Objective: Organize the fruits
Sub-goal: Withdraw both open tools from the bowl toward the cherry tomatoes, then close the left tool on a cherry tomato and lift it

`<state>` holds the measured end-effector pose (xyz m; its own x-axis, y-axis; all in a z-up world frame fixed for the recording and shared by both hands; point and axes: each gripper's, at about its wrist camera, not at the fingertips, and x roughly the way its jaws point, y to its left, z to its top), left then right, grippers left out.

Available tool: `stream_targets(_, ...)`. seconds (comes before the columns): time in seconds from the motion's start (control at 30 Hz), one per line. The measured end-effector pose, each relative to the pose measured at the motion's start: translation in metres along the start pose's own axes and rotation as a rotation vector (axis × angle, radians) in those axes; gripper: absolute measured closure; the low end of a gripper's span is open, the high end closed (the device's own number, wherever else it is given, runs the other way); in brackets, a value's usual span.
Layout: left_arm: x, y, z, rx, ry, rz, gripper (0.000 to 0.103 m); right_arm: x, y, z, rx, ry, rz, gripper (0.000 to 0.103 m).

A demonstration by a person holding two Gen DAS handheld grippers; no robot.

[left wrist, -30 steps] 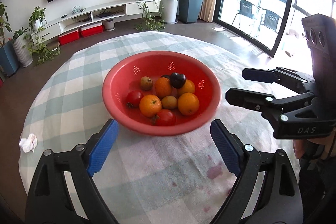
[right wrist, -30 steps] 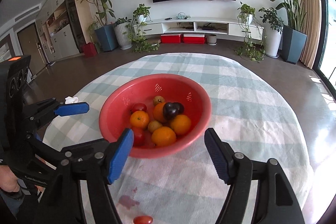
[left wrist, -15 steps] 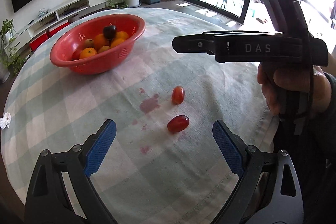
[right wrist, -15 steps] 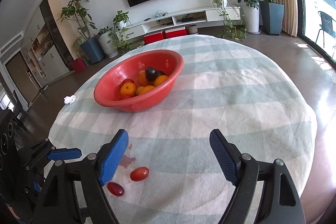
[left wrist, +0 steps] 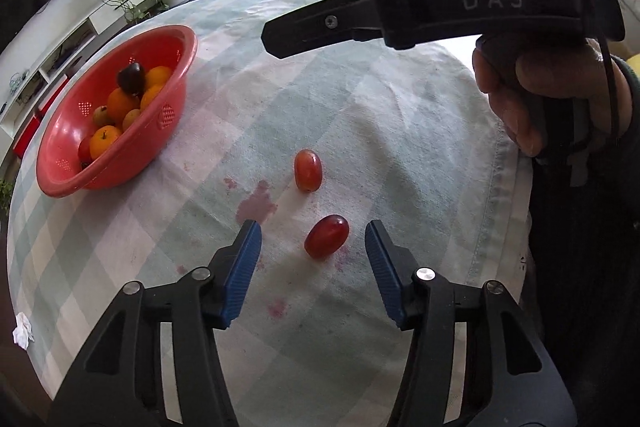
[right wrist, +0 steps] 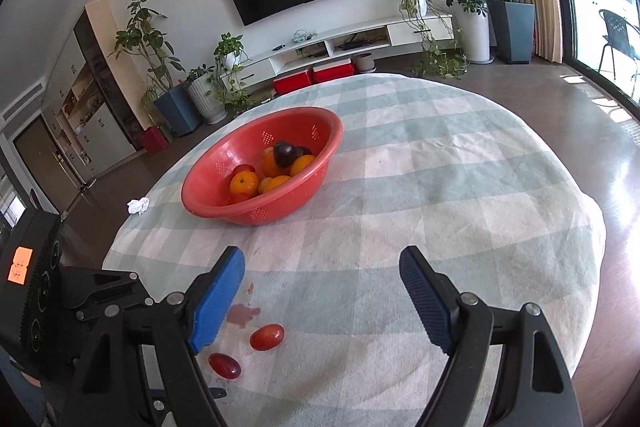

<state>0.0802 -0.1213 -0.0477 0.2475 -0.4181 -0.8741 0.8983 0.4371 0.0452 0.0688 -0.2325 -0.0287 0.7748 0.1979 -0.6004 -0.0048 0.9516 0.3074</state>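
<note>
Most of the fruit, as we read it, is already gathered: the red basket (left wrist: 120,131) sits on the checked tabletop (left wrist: 400,131) toward its far side, holding oranges, a dark plum and a few smaller fruits. What is left are two strays lying on the cloth near the close edge, well apart from the basket: the farther red grape (left wrist: 308,170) and the nearer red grape (left wrist: 326,236), among reddish stains. Neither is lifted yet.

Compared with a second ago, the left wrist view has swung away from the basket, which then filled its centre, and now looks steeply down on the two grapes. Half a second ago our left tongs (left wrist: 312,259) stood wide; their jaws have just been closing and now stand at a narrower gap, flanking the nearer grape without the pads touching it. Our right tongs (right wrist: 322,301) gape wide and empty above bare cloth, with both grapes below and left of them in their view; the basket has receded there too.
</note>
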Motion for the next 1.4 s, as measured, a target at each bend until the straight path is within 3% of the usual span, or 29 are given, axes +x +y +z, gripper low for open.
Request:
stream_targets(0.3, 0.018, -0.001, 0.006, 0.048, 0.062, -0.049, 0.072, 0.000, -0.004, 0.001, 0.025, 0.007, 0.030, 0.021)
stream_targets(0.9, 0.018, -0.001, 0.002, 0.071, 0.068, -0.060, 0.072, 0.001, -0.003, 0.001, 0.030, 0.016, 0.037, 0.025)
stream_targets(1.03, 0.018, -0.003, 0.002, 0.082, 0.065, -0.064, 0.082, 0.001, -0.004, 0.000, 0.027, 0.018, 0.036, 0.027)
stream_targets(1.4, 0.010, -0.002, -0.006, 0.035, 0.039, -0.047, 0.082, 0.005, -0.005, -0.005, 0.023, 0.031, 0.024, 0.029)
